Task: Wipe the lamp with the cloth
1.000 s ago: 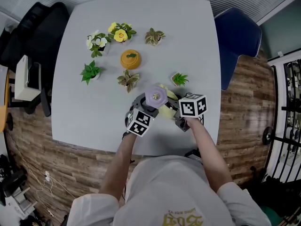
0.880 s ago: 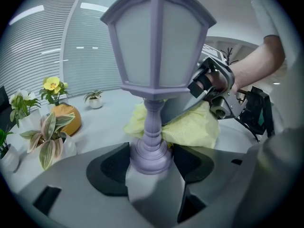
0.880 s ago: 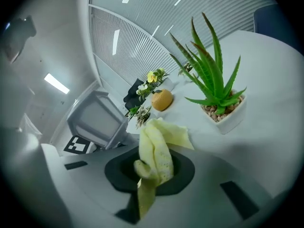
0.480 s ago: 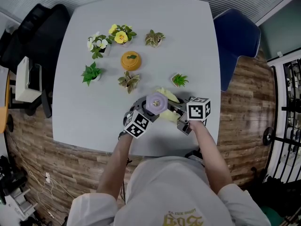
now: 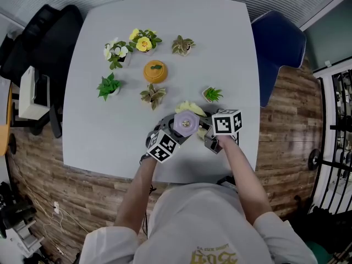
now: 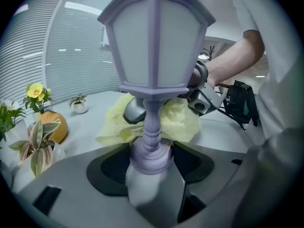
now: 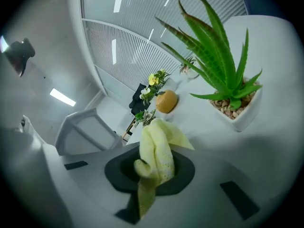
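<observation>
The lilac lamp [image 6: 154, 46] stands upright, its long axis vertical and its lantern head on top, above the near edge of the white table [image 5: 110, 136]. The left gripper [image 6: 154, 170] has its jaws clamped on the lamp's round base. Over to the yellow cloth [image 7: 154, 158]: it's pinched in the closed jaws of the right gripper [image 7: 154, 177] and bunched just behind the lamp's stem. A spiky green plant [image 7: 228, 89] in a white pot sits just beyond.

Left gripper [image 6: 151, 175] clamped on lamp [image 6: 154, 46]; right gripper [image 7: 151, 172] pinching cloth [image 7: 154, 151].
</observation>
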`<state>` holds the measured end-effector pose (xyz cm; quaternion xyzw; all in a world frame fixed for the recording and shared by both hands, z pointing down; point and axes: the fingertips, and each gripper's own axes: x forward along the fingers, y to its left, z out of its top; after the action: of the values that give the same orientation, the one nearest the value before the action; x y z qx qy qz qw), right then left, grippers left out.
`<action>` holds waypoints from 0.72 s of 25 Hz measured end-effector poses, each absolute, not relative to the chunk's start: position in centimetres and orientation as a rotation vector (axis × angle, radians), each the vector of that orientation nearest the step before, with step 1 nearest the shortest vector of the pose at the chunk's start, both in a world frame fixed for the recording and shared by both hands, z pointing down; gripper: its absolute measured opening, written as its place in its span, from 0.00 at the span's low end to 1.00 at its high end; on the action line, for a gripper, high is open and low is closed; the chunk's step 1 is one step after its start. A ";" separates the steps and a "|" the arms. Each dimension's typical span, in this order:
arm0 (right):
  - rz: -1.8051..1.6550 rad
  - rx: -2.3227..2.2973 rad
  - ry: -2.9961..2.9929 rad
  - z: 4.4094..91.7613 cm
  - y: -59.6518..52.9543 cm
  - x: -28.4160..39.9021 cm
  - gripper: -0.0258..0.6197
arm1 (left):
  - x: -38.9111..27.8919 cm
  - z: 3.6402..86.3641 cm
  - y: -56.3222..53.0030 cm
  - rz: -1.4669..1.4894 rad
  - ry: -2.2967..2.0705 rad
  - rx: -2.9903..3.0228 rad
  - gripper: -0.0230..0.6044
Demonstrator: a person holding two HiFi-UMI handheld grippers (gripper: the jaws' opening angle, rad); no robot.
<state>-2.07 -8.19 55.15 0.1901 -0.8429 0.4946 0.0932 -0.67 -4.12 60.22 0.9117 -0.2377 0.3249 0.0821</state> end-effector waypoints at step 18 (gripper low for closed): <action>1.349 0.678 -2.316 58.6 -9.3 -1.7 0.09 | -0.7 60.4 -4.2 0.991 -0.719 2.716 0.50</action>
<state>-1.72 -9.33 58.56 0.2409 -0.8228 0.4794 0.1873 -0.72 -4.16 60.42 0.9086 -0.2406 0.3316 0.0811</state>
